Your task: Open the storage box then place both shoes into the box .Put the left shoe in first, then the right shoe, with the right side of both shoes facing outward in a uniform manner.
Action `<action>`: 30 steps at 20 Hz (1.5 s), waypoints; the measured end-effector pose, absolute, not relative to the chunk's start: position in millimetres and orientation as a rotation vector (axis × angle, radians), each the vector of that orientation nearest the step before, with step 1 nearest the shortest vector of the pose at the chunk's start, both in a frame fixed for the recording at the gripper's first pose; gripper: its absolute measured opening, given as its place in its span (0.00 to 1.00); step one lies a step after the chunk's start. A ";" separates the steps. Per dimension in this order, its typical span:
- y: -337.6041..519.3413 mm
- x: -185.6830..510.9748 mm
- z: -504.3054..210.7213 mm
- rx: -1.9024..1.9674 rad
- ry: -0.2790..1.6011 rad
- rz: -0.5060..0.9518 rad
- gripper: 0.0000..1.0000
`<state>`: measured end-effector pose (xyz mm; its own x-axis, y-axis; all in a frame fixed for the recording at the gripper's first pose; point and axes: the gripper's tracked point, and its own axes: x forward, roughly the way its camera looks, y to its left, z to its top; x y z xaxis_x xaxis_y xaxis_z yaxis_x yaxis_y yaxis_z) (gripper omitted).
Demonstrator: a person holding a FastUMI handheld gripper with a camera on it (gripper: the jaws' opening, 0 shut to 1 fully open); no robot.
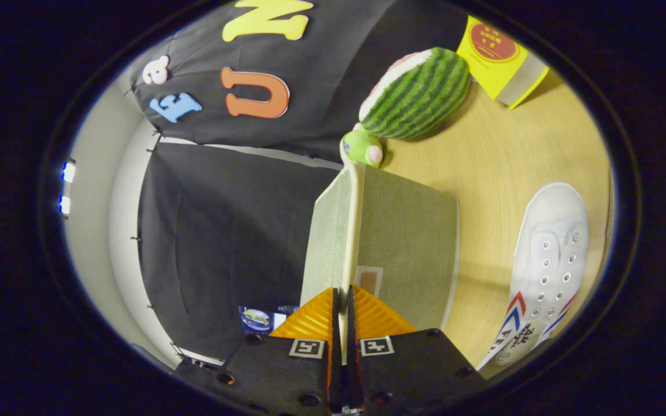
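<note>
The grey-green fabric storage box (411, 242) stands on the wooden table (506, 156), and the whole view is rolled sideways. Its lid (328, 237) shows as the flat panel with a pale rim, beside the box's front wall. My gripper (341, 303) is shut on the lid's front edge, next to a small pull tab (369, 280); the thin rim runs straight between the two fingers. I cannot tell whether the lid is lifted off the box. One white canvas shoe (547, 266) with red and blue stripes lies on the table beside the box, sole down.
Beyond the box lie a watermelon plush (417, 95) and a small green plush (362, 147) that touches the box's far corner. A yellow carton (498, 58) stands behind them. Bare wood separates the box from the shoe.
</note>
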<state>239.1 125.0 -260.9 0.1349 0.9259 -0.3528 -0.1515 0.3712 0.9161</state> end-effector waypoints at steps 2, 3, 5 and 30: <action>126.3 234.0 -249.1 0.818 1.138 0.933 0.07; 127.0 230.2 -243.1 0.789 1.125 0.933 0.06; 131.4 221.7 -227.7 0.743 1.105 0.939 0.06; 367.4 183.9 -90.6 0.952 0.922 0.927 0.25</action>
<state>183.9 367.4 -90.6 0.3159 0.9238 -0.2161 -0.2215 0.2933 0.9300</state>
